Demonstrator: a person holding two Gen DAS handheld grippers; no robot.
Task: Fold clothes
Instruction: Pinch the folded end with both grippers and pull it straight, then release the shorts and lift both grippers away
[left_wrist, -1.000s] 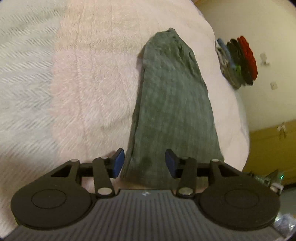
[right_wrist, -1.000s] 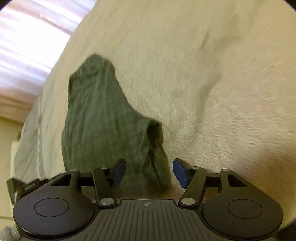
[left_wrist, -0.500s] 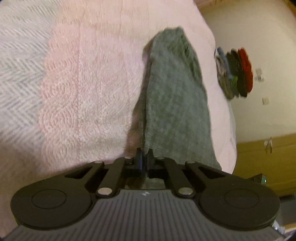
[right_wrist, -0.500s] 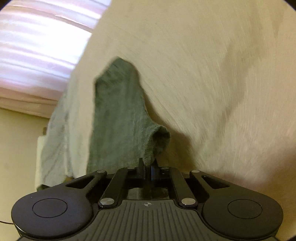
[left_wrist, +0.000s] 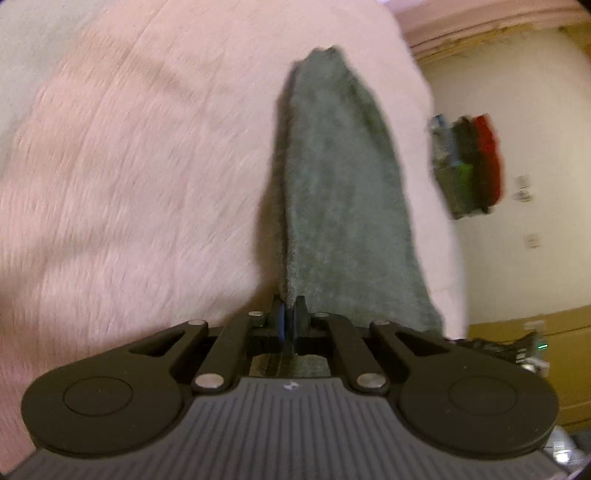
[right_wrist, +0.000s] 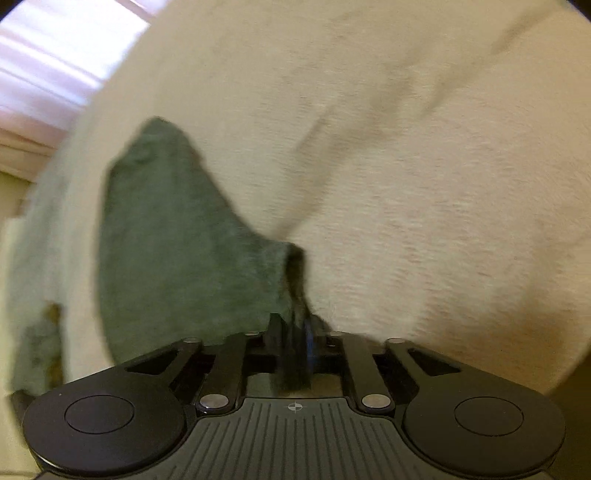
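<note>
A: What does the figure show?

B: A grey-green garment lying lengthwise on a pale bedspread, a long narrow strip running from near to far. The left gripper has its jaws pressed together on the near left corner of the cloth. The right gripper is likewise clamped on the near right corner, where the fabric bunches into a small peak.

A: And the garment's far end?

B: It rests flat on the bedspread near the far edge. Both views are smeared, so the weave is hard to read.

A: What step does this suggest?

B: Probably a fold of the near edge toward the far one, though that is only a judgement. To do it well, keep both corners level and taut between the grippers, carry them together, and lay the edge squarely on the far end before letting go.

A: Anything else in view?

B: Coloured clothes hang on the wall at the right, above a yellow cabinet.
</note>
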